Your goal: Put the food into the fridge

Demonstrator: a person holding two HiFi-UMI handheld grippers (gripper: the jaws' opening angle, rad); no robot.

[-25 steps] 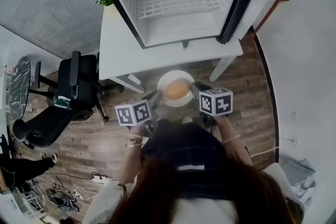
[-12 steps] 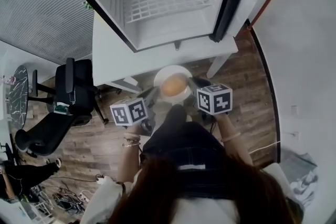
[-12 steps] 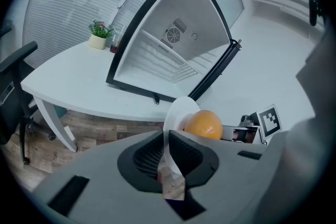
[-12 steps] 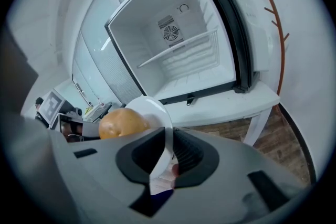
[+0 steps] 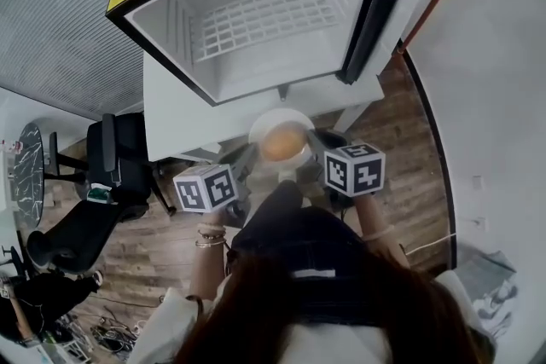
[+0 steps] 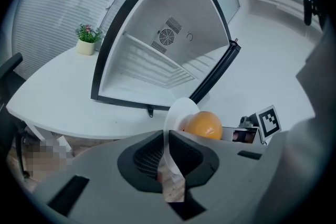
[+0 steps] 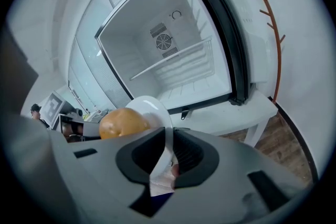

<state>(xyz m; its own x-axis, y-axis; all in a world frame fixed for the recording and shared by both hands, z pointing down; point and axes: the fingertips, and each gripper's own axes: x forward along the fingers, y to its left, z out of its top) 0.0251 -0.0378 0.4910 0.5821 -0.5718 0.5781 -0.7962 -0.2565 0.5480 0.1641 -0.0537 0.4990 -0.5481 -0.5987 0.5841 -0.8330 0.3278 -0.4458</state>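
The jaws of the left gripper (image 6: 165, 134) pinch one edge of a white plate (image 6: 177, 110), and the right gripper (image 7: 169, 131) has its jaws pinching the opposite edge. A round orange-brown food (image 5: 284, 142) sits on the plate, held level just before the white counter (image 5: 175, 119). On the counter stands the fridge (image 5: 256, 68), its door wide open.

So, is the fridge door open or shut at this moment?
Open. The door is swung out to the right of the fridge, and the head view looks straight into the white inside with its wire shelf.
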